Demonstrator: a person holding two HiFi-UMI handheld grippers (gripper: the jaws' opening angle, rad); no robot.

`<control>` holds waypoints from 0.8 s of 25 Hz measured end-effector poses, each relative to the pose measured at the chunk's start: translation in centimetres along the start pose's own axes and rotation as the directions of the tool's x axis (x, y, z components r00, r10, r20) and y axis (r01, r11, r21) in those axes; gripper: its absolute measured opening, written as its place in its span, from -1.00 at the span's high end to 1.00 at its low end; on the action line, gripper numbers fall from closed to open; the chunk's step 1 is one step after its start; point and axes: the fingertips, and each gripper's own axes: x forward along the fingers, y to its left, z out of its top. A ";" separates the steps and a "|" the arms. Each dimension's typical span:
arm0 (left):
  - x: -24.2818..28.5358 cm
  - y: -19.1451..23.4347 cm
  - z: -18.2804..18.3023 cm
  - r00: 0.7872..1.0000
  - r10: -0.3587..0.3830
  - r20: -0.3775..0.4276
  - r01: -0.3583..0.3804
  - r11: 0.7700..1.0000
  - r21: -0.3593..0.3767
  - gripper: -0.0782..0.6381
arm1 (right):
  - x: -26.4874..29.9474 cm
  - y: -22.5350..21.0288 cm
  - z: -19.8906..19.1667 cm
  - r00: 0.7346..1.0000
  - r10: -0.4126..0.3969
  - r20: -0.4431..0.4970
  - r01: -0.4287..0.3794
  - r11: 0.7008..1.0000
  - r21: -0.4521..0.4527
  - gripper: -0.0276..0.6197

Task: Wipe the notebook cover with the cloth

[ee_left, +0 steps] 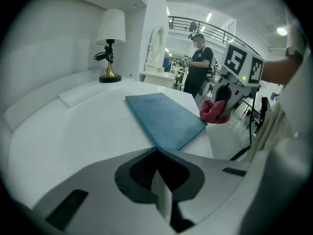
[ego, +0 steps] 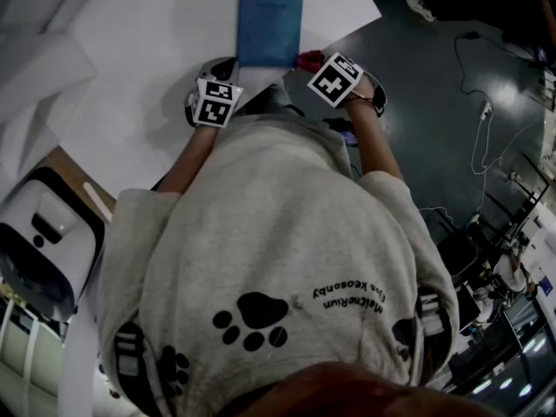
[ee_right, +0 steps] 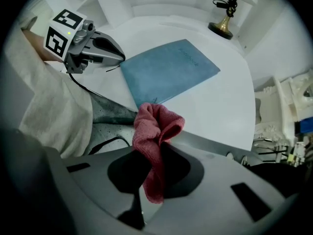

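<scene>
A blue notebook [ego: 270,24] lies closed on the white table [ego: 130,59], close to its near edge. My right gripper [ego: 323,66] is at the notebook's near right corner, shut on a red cloth [ego: 310,60]. In the right gripper view the cloth [ee_right: 155,141] bunches up out of the jaws of the gripper [ee_right: 146,185], just short of the notebook [ee_right: 168,72]. My left gripper [ego: 215,94] is at the notebook's near left corner. Its jaws [ee_left: 161,199] are shut with nothing between them, and the notebook [ee_left: 164,116] and the cloth [ee_left: 214,111] lie ahead.
A brass lamp with a white shade [ee_left: 109,45] stands at the table's far side. The table edge drops to a dark floor with cables [ego: 482,129] on the right. A white machine [ego: 39,241] sits low left. A person [ee_left: 198,65] stands in the distance.
</scene>
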 end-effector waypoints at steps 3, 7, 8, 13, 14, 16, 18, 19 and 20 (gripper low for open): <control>0.1 -0.1 0.0 1.000 -0.002 0.000 0.002 1.000 0.000 0.75 | -0.1 -1.0 -1.2 0.999 -0.035 0.014 0.034 0.997 0.072 0.73; 0.2 0.1 0.0 1.000 0.004 0.006 -0.004 1.000 -0.008 0.75 | -2.1 -2.6 -0.6 0.979 -0.124 0.164 0.075 0.959 0.272 0.73; 0.2 0.2 0.1 1.000 0.008 0.014 -0.008 1.000 -0.018 0.75 | -3.0 -2.9 0.4 0.959 -0.162 0.235 0.081 0.944 0.319 0.73; -1.8 0.9 3.0 0.987 0.065 0.145 -0.062 0.998 -0.023 0.75 | -9.7 -4.5 4.7 0.766 -0.424 0.482 0.179 0.862 0.473 0.73; -2.5 1.1 4.0 0.979 0.079 0.188 -0.076 0.997 -0.023 0.75 | -11.1 -4.6 5.3 0.719 -0.466 0.516 0.188 0.845 0.501 0.73; -4.2 1.6 6.4 0.953 0.105 0.283 -0.100 0.994 -0.031 0.75 | -13.7 -4.5 6.6 0.620 -0.531 0.577 0.176 0.811 0.558 0.73; -6.2 1.9 8.9 0.918 0.126 0.377 -0.122 0.992 -0.034 0.75 | -16.1 -4.2 7.6 0.522 -0.585 0.621 0.143 0.778 0.612 0.73; -7.3 2.0 10.1 0.898 0.133 0.420 -0.132 0.991 -0.032 0.75 | -17.3 -4.0 7.9 0.474 -0.610 0.635 0.130 0.762 0.634 0.73; -8.4 1.9 11.5 0.876 0.137 0.463 -0.140 0.990 -0.028 0.75 | -18.5 -3.8 8.2 0.427 -0.634 0.645 0.129 0.749 0.650 0.73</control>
